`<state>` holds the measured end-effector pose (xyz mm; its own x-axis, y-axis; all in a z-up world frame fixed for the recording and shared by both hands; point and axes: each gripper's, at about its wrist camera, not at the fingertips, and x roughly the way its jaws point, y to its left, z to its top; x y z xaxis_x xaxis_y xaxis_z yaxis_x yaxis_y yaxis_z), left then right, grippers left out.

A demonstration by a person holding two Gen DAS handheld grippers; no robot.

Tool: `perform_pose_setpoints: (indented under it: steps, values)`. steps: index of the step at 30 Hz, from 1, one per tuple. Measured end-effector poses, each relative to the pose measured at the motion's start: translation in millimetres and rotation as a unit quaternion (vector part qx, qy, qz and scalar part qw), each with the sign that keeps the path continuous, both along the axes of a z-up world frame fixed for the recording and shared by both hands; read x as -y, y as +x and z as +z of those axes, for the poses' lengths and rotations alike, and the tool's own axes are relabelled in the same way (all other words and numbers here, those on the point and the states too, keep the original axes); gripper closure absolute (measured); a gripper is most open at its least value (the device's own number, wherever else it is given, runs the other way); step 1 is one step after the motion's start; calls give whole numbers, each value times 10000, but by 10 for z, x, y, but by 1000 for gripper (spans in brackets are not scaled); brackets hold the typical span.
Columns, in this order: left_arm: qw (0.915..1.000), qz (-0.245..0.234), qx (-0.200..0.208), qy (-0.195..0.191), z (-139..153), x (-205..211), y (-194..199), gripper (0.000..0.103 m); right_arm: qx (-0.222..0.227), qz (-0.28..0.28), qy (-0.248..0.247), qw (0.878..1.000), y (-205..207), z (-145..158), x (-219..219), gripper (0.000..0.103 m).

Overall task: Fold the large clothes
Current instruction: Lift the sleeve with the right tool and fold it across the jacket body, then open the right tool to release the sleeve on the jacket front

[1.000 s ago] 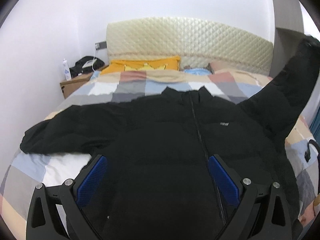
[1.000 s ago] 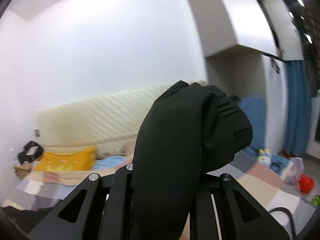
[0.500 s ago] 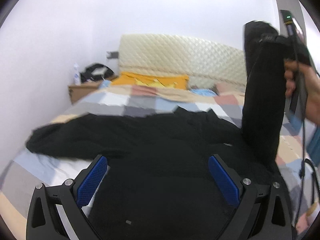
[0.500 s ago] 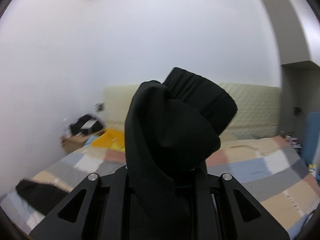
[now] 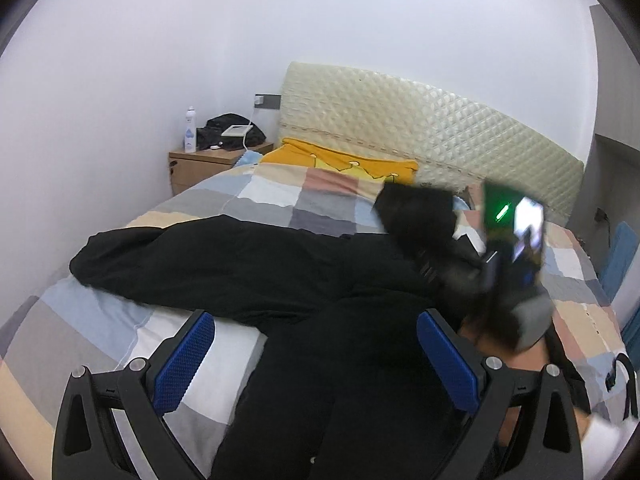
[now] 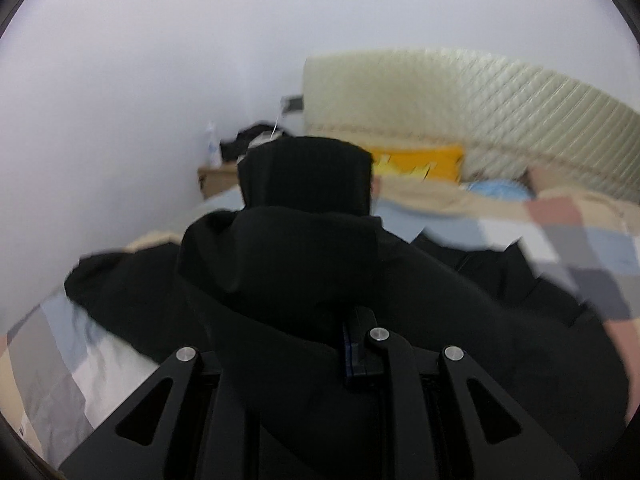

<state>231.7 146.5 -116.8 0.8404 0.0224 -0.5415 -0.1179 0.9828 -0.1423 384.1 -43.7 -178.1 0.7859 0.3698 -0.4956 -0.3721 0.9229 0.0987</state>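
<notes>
One black jacket (image 5: 304, 280), one yellow pillow (image 5: 340, 162), one nightstand (image 5: 200, 166), one spray bottle (image 5: 190, 130), two grippers.

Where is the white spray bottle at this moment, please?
In the left wrist view, the bottle stands upright on the nightstand at upper left, against the wall, left of the black bag and the headboard.

Right gripper (image 5: 460, 264) swung the sleeve (image 6: 304, 208) from raised at the right down across the jacket (image 5: 280, 264) chest; left gripper's view panned left.
</notes>
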Motion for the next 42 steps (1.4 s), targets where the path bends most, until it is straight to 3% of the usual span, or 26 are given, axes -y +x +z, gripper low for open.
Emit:
perform_pose_setpoints:
  steps: [4, 10, 13, 16, 17, 19, 27, 37, 42]
  values:
    - [9999, 5, -98, -82, -69, -46, 74, 1, -361, 145, -264, 9989, 131, -403, -139, 85]
    - [9994, -49, -306, -131, -183, -42, 176, 1, -1093, 255, -640, 9916, 201, -727, -333, 82]
    - [9992, -68, -389, -112, -229, -9, 207, 1, -1245, 353, -766, 9886, 200, -756, -403, 70]
    - [9983, -107, -537, -201, -275, 6, 246, 1, -1331, 636, -722, 9864, 149, -715, -440, 41]
    - [9982, -97, -542, -223, -275, 5, 241, 1, -1345, 722, -729, 9856, 49, -679, -481, 31]
    - [9984, -67, -527, -210, -268, 3, 211, 1, -1336, 833, -733, 9848, -86, -586, -515, 25]
    - [9985, -18, -476, -279, -202, 0, 116, 1, -874, 731, -467, 9924, -449, 25, -114, 24]
    - [9984, 25, -563, -51, -166, 89, 76, 1, -213, -112, -349, 9991, -713, 772, 781, 24]
    - [9993, -77, -345, -75, -62, 134, -5, 1, 54, -474, -167, 9987, -963, 1068, 1136, 24]
